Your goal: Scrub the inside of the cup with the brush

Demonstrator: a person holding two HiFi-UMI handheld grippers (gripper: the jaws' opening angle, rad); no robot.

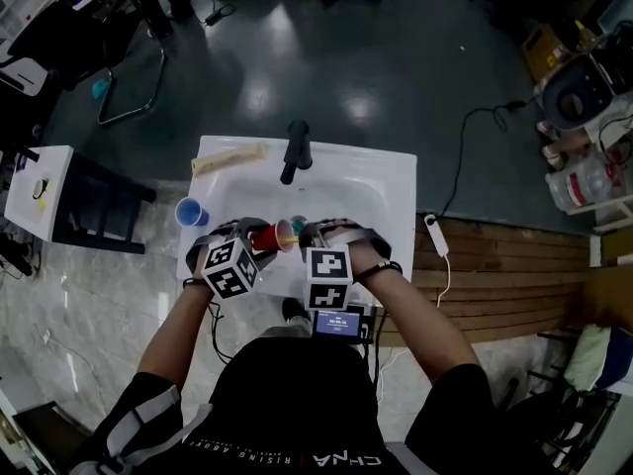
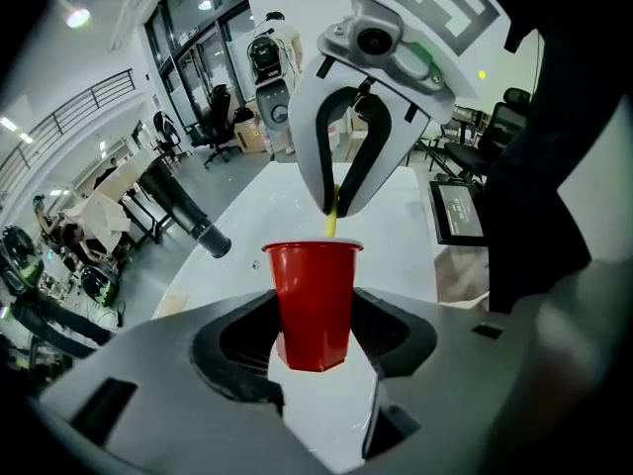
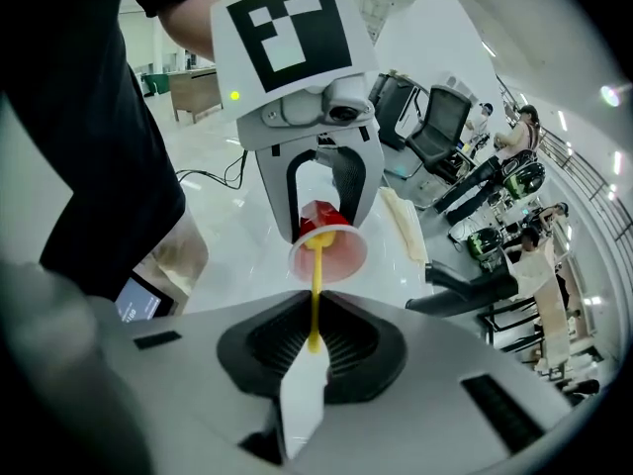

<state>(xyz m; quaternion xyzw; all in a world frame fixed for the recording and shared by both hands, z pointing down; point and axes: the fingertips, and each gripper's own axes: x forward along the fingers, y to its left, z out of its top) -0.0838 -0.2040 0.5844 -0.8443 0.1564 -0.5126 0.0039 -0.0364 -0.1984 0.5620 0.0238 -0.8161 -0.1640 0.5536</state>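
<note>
While the left gripper (image 2: pixel 316 349) clamped the red cup (image 2: pixel 315 300) between its jaws, the right gripper (image 3: pixel 315 349) pinched the yellow brush (image 3: pixel 316 300), tip inside the cup.

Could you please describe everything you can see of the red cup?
The red plastic cup, tapered, with a rolled rim and pale inside, is clamped near its base between the left gripper's jaws above the white sink. Its mouth faces the right gripper, whose thin yellow brush handle reaches inside.
</note>
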